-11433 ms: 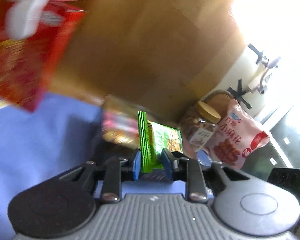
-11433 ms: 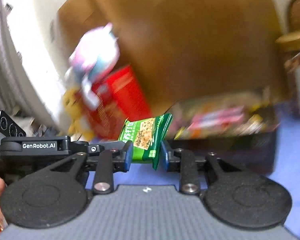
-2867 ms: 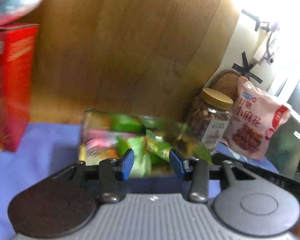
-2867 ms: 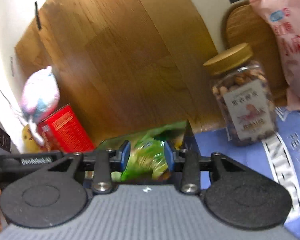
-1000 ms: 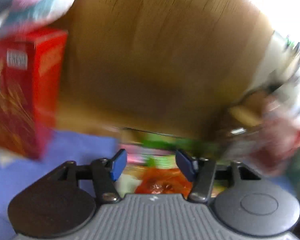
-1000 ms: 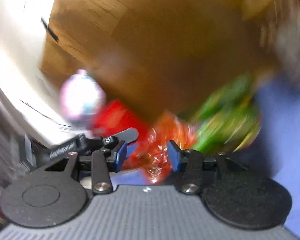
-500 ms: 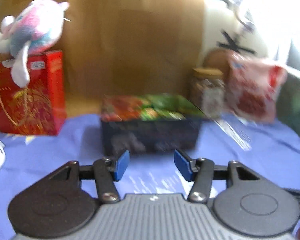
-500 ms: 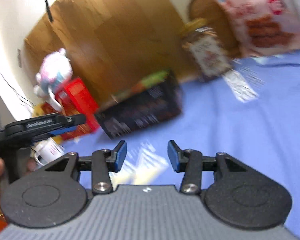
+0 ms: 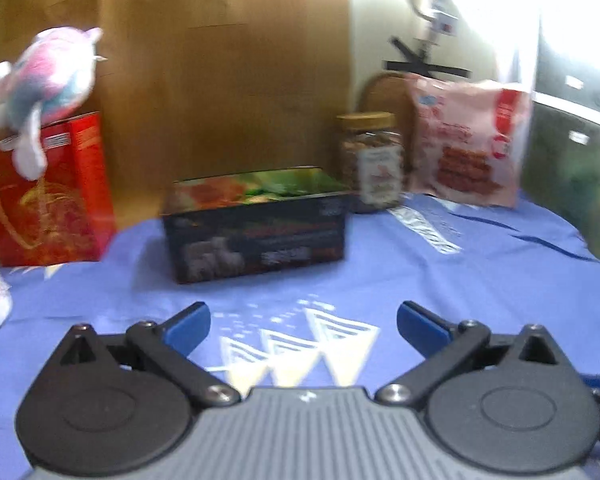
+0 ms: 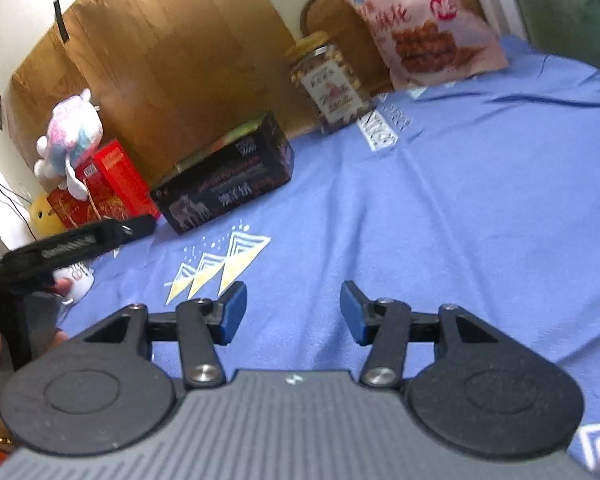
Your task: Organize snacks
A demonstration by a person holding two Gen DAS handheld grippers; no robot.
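Snack box (image 9: 256,224): at twelve o'clock on the blue-clothed counter (image 9: 440,280), packets filling it. Left tongs (image 9: 302,324) and right tongs (image 10: 293,312): withdrawn from box, jaws just opened wider, nothing between them. No loose snacks visible; sorting likely finished.

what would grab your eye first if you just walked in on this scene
Probably the dark box of bright snack packets at the middle of the blue cloth, against the wooden board. Next, the red box at far left with a pink plush toy on top, and the pink snack bag beside a nut jar at right.
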